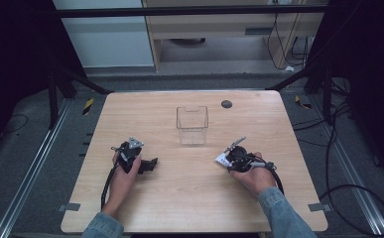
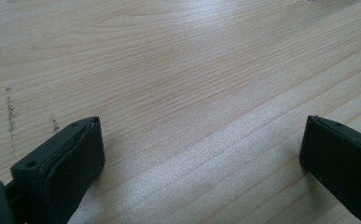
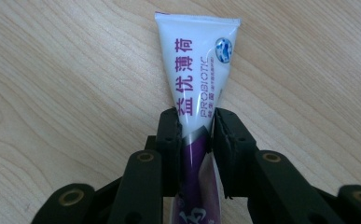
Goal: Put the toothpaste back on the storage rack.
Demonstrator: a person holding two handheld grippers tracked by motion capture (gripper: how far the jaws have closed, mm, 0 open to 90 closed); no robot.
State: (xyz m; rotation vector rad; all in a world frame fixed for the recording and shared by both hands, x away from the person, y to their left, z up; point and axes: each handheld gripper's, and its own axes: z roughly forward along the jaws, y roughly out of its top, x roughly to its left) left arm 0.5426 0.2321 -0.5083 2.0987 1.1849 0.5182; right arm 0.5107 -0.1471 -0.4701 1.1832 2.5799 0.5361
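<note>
Broad wooden table point(image 1: 189, 198), bare but for a clear bin point(image 1: 192, 125) standing upright near the middle, towards the far edge. Well apart on the near half, one tool per hand: left gripper point(image 1: 151, 164) low over bare wood, jaws spread wide with nothing between; right gripper point(image 3: 195, 128) pinching a tube point(image 3: 196, 74) across its narrower middle, flat crimped end pointing away, tube lying low on the wood right of the bin. Likely aim: lifting the tube into the bin. Main risk: a soft, slick, tapered body squeezed at one spot, so possibly sliding out or swinging down on the lift. Next: a tall, narrow bin mouth, easily clipped by a drooping end, light bin then tipped or shoved. Smallest: too hard a squeeze, paste forced toward the cap.
</note>
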